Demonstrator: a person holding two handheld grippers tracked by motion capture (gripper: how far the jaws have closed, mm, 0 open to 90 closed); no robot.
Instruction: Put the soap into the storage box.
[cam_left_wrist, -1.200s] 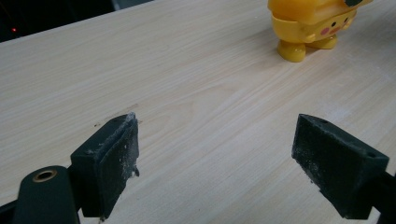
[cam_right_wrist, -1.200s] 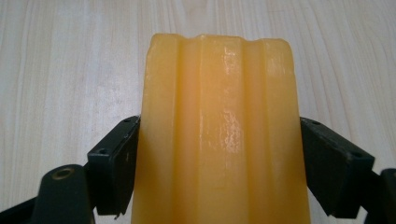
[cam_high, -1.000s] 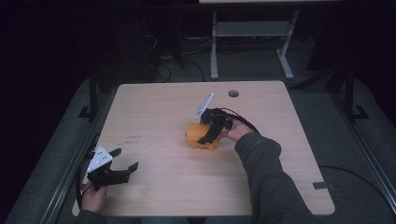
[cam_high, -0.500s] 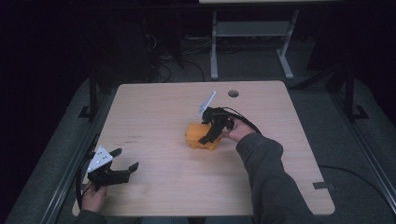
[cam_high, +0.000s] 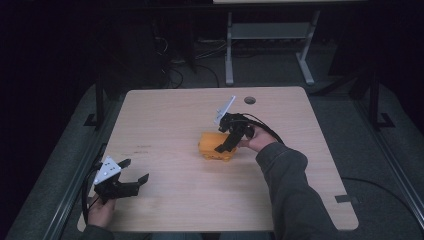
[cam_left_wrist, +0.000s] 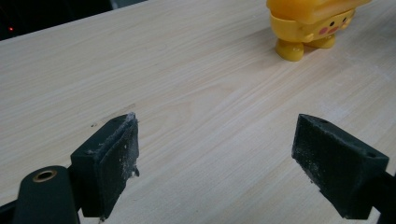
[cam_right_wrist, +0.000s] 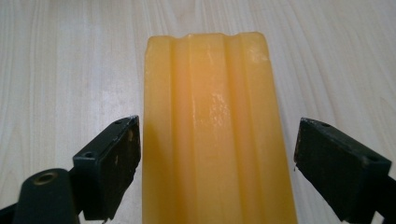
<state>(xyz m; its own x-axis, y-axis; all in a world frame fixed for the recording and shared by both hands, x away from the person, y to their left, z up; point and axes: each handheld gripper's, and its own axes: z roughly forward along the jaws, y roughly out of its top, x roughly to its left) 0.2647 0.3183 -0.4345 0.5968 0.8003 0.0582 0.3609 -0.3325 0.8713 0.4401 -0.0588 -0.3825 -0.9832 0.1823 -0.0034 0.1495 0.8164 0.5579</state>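
Note:
A yellow toy (cam_high: 216, 146) stands near the middle of the wooden table (cam_high: 165, 115). In the left gripper view the yellow toy (cam_left_wrist: 310, 25) shows a small face, pink cheeks and short feet at the top right. Seen from above in the right gripper view, the toy (cam_right_wrist: 212, 126) has a long ribbed top. My right gripper (cam_right_wrist: 217, 163) is open, its jaws on either side of the toy, neither pad touching it. In the high view the right gripper (cam_high: 226, 142) hangs over the toy. My left gripper (cam_high: 134, 172) rests open near the table's front left, with nothing between its jaws.
A round cable hole (cam_high: 250, 100) lies in the table near its far edge. Behind the table stand a white metal frame (cam_high: 270, 35) and loose cables on the dark floor. Bare wood (cam_left_wrist: 196, 107) stretches between my left gripper and the toy.

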